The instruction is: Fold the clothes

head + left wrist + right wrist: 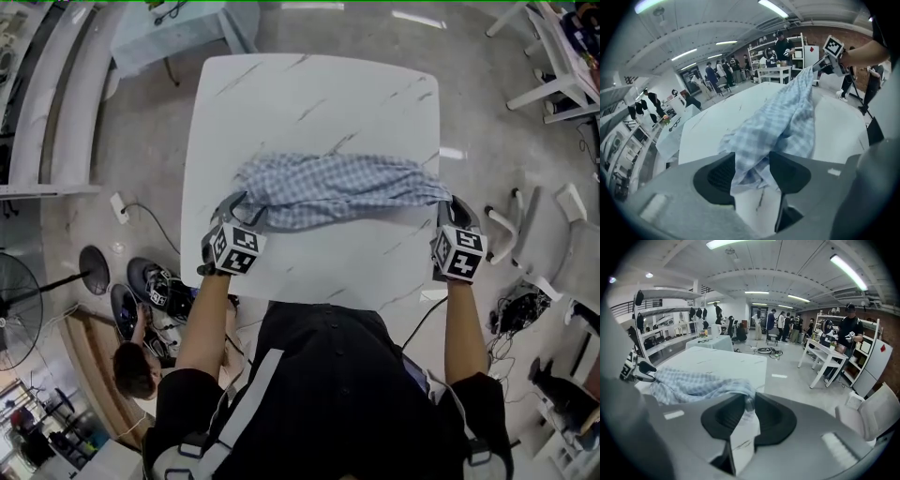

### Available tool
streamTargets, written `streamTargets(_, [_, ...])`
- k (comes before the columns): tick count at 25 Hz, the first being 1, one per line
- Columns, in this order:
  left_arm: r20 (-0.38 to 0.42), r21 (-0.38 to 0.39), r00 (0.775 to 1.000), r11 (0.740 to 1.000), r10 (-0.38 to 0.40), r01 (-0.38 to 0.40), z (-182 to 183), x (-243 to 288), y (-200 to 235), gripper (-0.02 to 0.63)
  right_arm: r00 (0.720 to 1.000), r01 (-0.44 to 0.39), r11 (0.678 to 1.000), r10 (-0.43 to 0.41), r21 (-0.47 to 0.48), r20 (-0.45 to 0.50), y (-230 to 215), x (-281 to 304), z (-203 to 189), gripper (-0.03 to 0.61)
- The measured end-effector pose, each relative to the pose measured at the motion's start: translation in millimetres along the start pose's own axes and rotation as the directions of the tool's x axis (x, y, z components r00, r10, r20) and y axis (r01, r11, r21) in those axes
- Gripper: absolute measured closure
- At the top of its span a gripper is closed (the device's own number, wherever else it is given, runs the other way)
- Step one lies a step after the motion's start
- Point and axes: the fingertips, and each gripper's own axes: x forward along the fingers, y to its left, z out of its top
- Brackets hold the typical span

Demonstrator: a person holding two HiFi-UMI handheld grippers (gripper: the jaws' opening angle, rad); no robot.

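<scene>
A blue-and-white checked garment (337, 192) lies bunched in a long band across the middle of the white marble-patterned table (309, 94). My left gripper (242, 206) is at the band's left end. In the left gripper view the fabric (783, 122) fills the gap between its jaws (752, 161), gripped in a thick bunch. My right gripper (448, 202) is at the band's right end, near the table's right edge. Its jaws (749, 404) are pinched narrowly on a fold of the garment (693, 383). The cloth runs stretched from one gripper to the other.
The table's near edge is just in front of the person. On the floor at the left stand a fan (19, 309) and round black equipment (150, 281), with a crouching person (136, 370). White chairs (553, 225) and cables lie to the right.
</scene>
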Motion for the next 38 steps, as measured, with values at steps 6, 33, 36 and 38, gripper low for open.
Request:
streamTargets(6, [-0.072,-0.018,0.997,0.999,-0.034,0.033,-26.7,17.0,21.9,0.339,0.999,0.024,1.0,-0.023,0.005,-0.022,4.9,0.9,-2.0,0.502])
streamTargets(33, [-0.033,-0.015,0.985,0.986,0.167,-0.167,-91.0,-94.1,188.7,0.586,0.994,-0.087,0.996,0.089,-0.029,0.062,185.5,5.8,42.0,0.502])
streamTargets(36, [-0.046,-0.031,0.979,0.98,0.197,-0.198,-113.8,-110.7,204.3,0.586,0.987,-0.128,0.989,0.134,-0.071,0.092,220.7,6.5,60.9,0.503])
streamTargets(38, [-0.053,-0.05,0.974,0.974,0.22,-0.222,-127.7,-122.5,218.0,0.585,0.98,-0.16,0.982,0.171,-0.103,0.103,244.8,5.4,72.4,0.503])
